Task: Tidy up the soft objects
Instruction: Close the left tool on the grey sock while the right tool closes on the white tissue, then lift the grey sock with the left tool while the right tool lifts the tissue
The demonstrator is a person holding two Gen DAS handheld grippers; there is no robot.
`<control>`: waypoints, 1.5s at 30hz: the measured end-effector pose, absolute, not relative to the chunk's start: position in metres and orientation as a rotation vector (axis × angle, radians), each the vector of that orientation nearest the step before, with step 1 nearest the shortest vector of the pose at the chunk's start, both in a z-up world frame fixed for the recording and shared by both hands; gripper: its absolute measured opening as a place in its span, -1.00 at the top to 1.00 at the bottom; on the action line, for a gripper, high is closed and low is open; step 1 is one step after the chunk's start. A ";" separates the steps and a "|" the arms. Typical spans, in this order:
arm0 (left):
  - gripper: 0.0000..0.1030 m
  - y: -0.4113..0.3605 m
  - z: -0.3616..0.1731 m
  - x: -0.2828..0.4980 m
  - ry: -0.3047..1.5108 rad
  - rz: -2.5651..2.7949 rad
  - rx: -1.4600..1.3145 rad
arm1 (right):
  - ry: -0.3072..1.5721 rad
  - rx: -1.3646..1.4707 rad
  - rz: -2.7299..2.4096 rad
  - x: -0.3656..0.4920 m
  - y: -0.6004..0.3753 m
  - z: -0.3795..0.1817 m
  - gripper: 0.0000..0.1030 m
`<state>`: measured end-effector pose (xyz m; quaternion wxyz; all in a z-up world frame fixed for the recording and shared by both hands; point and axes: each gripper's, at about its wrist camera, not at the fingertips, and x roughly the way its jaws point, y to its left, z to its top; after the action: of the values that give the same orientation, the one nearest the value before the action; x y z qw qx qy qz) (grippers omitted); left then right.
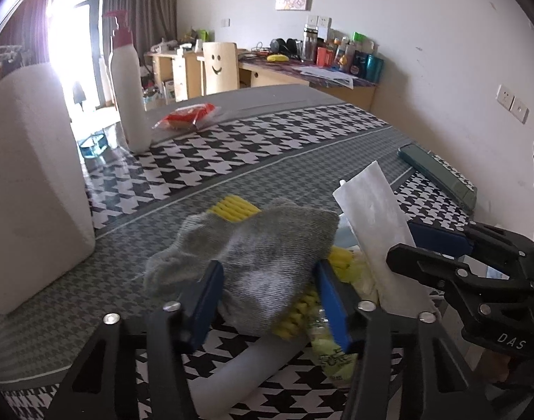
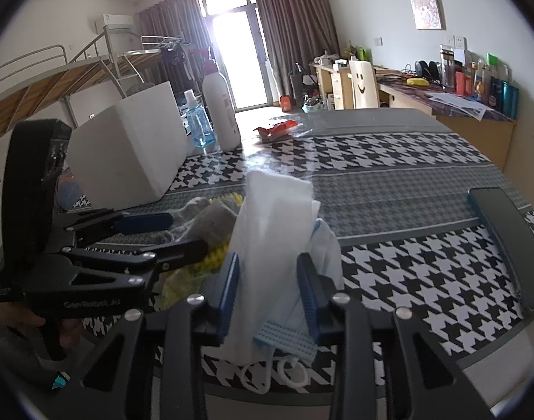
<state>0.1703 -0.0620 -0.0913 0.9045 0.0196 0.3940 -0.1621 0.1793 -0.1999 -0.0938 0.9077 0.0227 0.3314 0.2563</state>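
Observation:
My left gripper (image 1: 268, 292) is shut on a grey sock (image 1: 256, 248) and holds it above the houndstooth table (image 1: 231, 154). A yellow ribbed cloth (image 1: 233, 207) lies under the sock. My right gripper (image 2: 268, 294) is shut on a white tissue (image 2: 272, 217), with a blue face mask (image 2: 291, 336) between the pads too. In the left wrist view the right gripper (image 1: 438, 245) is at the right, holding the white tissue (image 1: 375, 220) upright. In the right wrist view the left gripper (image 2: 154, 234) is at the left by the grey sock (image 2: 210, 220).
A white box (image 1: 32, 182) stands at the left. Behind it are a white pump bottle (image 1: 128, 87) and a blue bottle (image 2: 196, 122). A red packet (image 1: 189, 115) lies further back. A dark phone (image 1: 438, 175) lies at the right. A white tube (image 1: 238, 367) and a yellow-green packet (image 1: 331, 350) lie near me.

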 end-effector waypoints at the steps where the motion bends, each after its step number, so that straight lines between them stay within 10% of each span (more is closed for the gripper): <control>1: 0.13 -0.062 -0.092 0.171 0.821 -0.343 0.036 | 0.685 0.048 0.528 0.180 -0.200 -0.094 0.24; 11: 0.79 -0.061 -0.092 0.169 0.822 -0.349 0.031 | 0.699 0.044 0.528 0.181 -0.201 -0.096 0.24; 29: 0.80 -0.029 -0.054 0.132 0.679 -0.288 0.019 | 0.726 0.013 0.501 0.186 -0.186 -0.094 0.23; 36: 0.80 -0.022 -0.057 0.128 0.679 -0.266 0.009 | 0.725 -0.015 0.499 0.185 -0.178 -0.094 -0.14; 45: 0.80 -0.018 -0.056 0.126 0.673 -0.266 0.000 | 0.733 -0.051 0.468 0.191 -0.169 -0.090 0.04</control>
<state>0.1261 -0.0181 -0.0557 0.9352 -0.0001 0.3294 -0.1301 0.1906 -0.1689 -0.0903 0.9067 -0.0245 0.3548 0.2268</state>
